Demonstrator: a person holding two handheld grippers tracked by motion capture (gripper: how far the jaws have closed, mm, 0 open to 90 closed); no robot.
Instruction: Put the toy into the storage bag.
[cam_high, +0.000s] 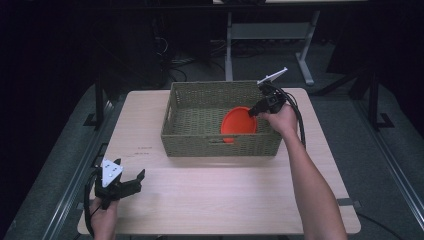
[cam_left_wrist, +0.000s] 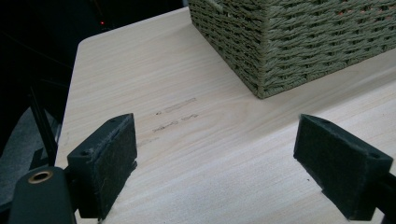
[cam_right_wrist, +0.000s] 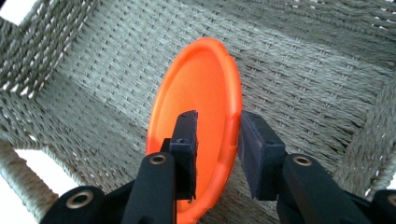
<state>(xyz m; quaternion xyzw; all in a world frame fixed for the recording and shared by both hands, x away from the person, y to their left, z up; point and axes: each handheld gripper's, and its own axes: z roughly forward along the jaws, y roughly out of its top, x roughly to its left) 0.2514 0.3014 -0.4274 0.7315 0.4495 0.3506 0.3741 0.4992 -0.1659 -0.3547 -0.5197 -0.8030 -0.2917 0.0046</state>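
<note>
An orange plate (cam_high: 237, 122) stands tilted on edge inside the woven olive basket (cam_high: 220, 140), toward its right side. My right gripper (cam_high: 252, 111) reaches in over the basket's right rim and is shut on the plate's upper rim. In the right gripper view, one jaw lies against the orange plate's (cam_right_wrist: 196, 88) inner face and the other behind its rim, with the right gripper (cam_right_wrist: 217, 140) above the basket's woven floor (cam_right_wrist: 303, 60). My left gripper (cam_high: 137, 180) rests open and empty over the wooden table's (cam_high: 210, 190) front left corner.
From the left gripper (cam_left_wrist: 215, 154), the basket's near corner (cam_left_wrist: 303, 42) sits ahead to the right, with faint marks (cam_left_wrist: 175, 116) on the bare table. Past the table's far edge stand a grey frame (cam_high: 270, 35) and dark floor. A cable (cam_high: 300, 120) trails from the right gripper.
</note>
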